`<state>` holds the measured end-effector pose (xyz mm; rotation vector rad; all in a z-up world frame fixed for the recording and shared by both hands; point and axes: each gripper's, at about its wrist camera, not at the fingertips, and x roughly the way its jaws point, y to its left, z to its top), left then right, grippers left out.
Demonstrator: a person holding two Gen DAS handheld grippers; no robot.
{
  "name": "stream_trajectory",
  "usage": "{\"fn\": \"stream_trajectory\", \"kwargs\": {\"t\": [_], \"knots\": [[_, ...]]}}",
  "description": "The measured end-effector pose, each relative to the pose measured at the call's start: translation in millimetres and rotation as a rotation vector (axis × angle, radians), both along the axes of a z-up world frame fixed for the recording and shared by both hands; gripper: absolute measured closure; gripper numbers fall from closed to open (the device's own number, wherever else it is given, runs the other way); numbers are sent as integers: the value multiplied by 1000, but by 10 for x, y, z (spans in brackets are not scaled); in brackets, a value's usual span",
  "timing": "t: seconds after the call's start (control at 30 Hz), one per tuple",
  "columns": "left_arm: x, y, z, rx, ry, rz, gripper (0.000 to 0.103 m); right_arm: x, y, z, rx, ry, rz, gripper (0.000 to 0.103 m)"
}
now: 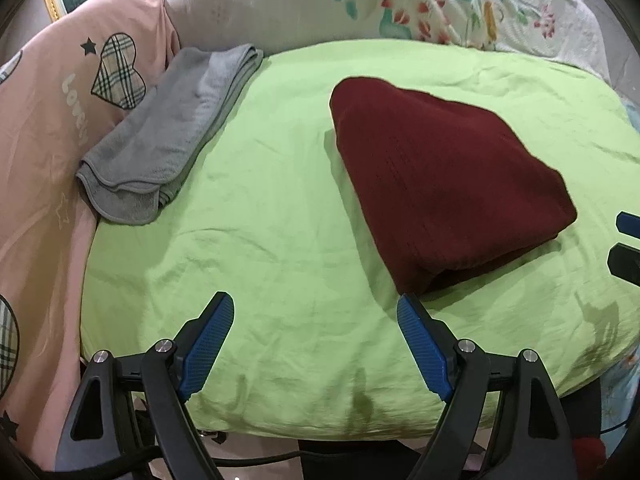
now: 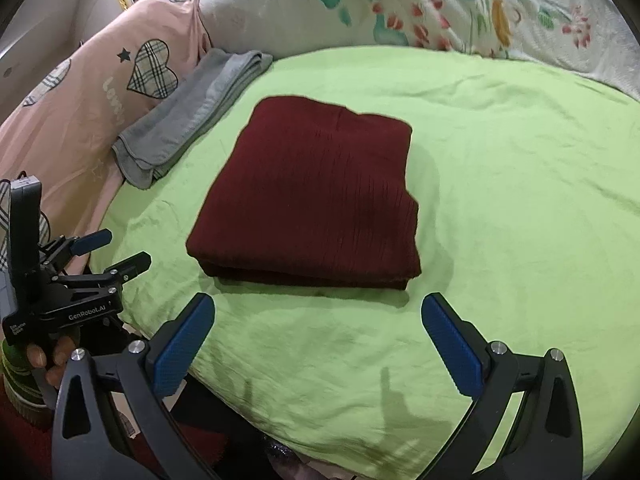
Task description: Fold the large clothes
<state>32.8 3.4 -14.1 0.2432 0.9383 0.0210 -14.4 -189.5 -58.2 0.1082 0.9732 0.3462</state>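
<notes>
Dark red garment (image 2: 308, 196) lies folded in a neat block on the green sheet (image 2: 500, 208), just beyond both grippers. Left gripper (image 1: 316, 312) and right gripper (image 2: 318, 312) have their jaws wide apart with nothing between them. Farther away, a folded grey towel (image 1: 168, 136) lies beside the pink bedding (image 1: 44, 112).

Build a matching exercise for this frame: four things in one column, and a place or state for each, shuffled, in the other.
Things
1. dark red garment
2. grey towel
3. left tongs
4. pink heart-print bedding

Places or states
A. open, nothing between the pads
B. folded into a rectangle in the middle of the green sheet
C. bunched along the sheet's left edge
D. folded, lying at the sheet's far left against the pink bedding

Pairs: 1-B, 2-D, 3-A, 4-C
</notes>
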Motion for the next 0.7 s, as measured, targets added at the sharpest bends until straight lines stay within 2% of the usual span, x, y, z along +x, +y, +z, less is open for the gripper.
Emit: {"fn": "stream_trajectory", "kwargs": {"t": [0.23,0.7], "knots": [[98,9,-16,-16,9,5,19,100,60,-84,1,28,14,0],[152,-203,92,-52,-6,-46,19,205,65,-113,-2,35,30,0]]}}
